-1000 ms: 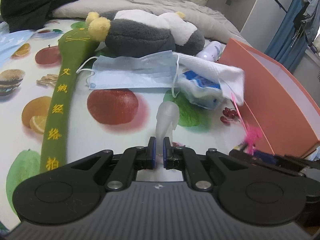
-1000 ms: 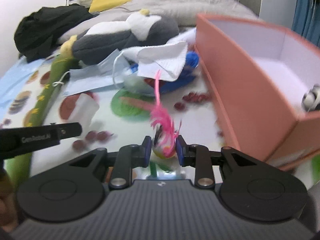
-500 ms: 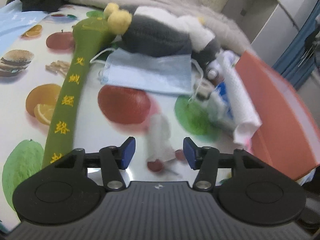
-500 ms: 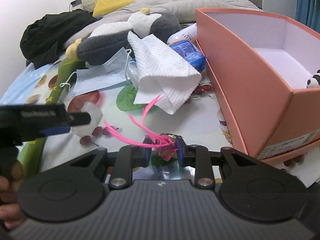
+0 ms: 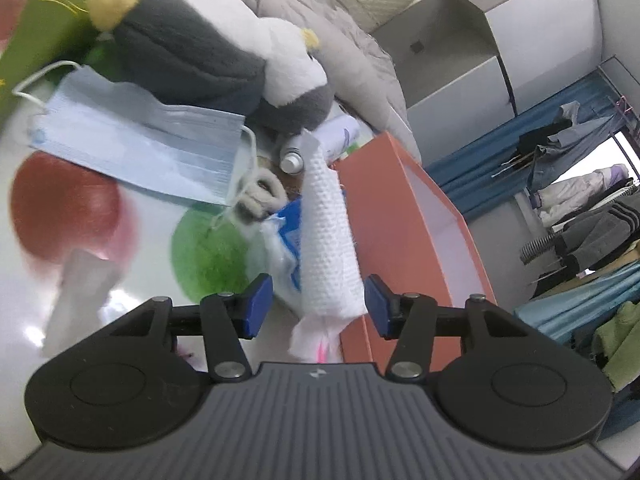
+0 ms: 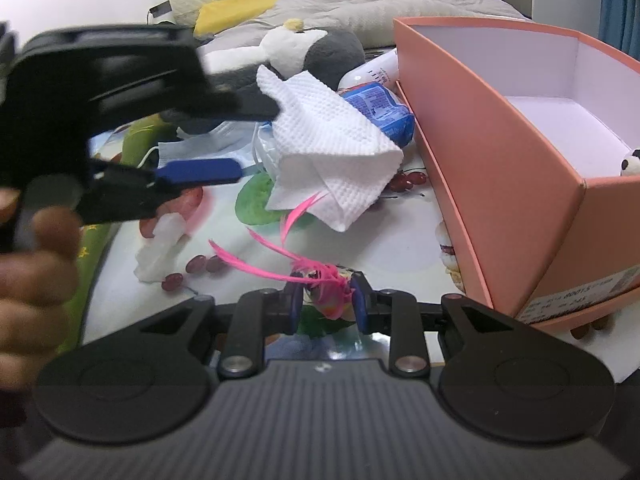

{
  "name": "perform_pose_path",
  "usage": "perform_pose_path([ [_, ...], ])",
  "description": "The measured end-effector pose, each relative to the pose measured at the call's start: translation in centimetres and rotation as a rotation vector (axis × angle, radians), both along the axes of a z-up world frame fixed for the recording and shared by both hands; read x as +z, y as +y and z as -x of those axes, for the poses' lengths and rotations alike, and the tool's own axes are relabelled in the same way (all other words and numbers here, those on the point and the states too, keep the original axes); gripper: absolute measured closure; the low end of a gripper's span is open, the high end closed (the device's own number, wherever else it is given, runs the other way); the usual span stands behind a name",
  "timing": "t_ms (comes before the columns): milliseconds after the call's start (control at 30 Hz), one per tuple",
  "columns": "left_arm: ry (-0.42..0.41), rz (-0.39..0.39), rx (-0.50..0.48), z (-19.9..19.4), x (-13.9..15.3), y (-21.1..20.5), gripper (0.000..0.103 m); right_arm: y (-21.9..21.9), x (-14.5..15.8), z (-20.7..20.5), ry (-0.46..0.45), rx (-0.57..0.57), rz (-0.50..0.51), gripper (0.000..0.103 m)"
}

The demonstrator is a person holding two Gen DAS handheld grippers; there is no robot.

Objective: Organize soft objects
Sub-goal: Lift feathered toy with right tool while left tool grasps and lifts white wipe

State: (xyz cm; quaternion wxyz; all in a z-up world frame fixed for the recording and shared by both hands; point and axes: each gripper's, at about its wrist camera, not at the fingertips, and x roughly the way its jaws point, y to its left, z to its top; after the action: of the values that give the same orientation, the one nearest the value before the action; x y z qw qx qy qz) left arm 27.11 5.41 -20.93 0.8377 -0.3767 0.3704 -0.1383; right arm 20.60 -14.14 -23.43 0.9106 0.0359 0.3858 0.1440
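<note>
Since a second ago your left gripper [image 5: 318,306] has let go of the little translucent white piece [image 5: 82,280] and swung off to the right. That piece now lies on the fruit-print tablecloth [image 5: 132,216] at the lower left of the left wrist view, clear of the fingers. Your jaws there are spread, and the folded white paper towel [image 5: 328,240] sits in the gap between them, low centre of the frame; neither blue pad [image 5: 258,306] seems to press on it.

Your right gripper [image 6: 324,304] hasn't budged: it's pinching the pink feather toy [image 6: 326,292] between its pads at the bottom centre of the right wrist view, with the feather strands trailing up and left toward the towel.

Where the rest of the soft stuff is:
- blue face mask [image 5: 140,136], left of centre in the left view, tucked under the edge of the grey and white plush [image 5: 208,52] at the upper left
- green padded stick [image 5: 36,40], far upper left
- blue tissue packet [image 6: 384,108], just behind the towel
- orange box [image 6: 500,152], right side of the right view, open, with a small panda-looking plush [image 6: 632,162] peeking at its right edge

Your hand [image 6: 32,280] on the left gripper shows blurred at the left edge of the right view.
</note>
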Motion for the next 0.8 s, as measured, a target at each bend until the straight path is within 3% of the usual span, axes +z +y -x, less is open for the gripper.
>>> perform_pose_path([
  [100, 0.015, -0.01, -0.028, -1.0, -0.2, -1.1, 0.062, -0.1, 0.0, 0.0, 0.001, 0.007, -0.005, 0.074],
  [233, 0.033, -0.031, -0.024, -1.4, -0.8, -1.7, 0.095, -0.4, 0.0, 0.0, 0.002, 0.017, -0.013, 0.074],
  [533, -0.06, -0.149, -0.005, 0.6, 2.7, -1.9, 0.098, -1.7, 0.3, 0.7, 0.004, -0.009, 0.008, 0.074],
  [633, -0.089, -0.223, 0.011, 1.6, 4.1, -2.1, 0.098, -2.3, 0.5, 1.1, 0.008, -0.022, 0.01, 0.074],
  [800, -0.086, -0.278, 0.017, 3.8, 4.9, -1.8, 0.098, -3.3, 1.0, 1.8, 0.022, -0.037, 0.006, 0.074],
])
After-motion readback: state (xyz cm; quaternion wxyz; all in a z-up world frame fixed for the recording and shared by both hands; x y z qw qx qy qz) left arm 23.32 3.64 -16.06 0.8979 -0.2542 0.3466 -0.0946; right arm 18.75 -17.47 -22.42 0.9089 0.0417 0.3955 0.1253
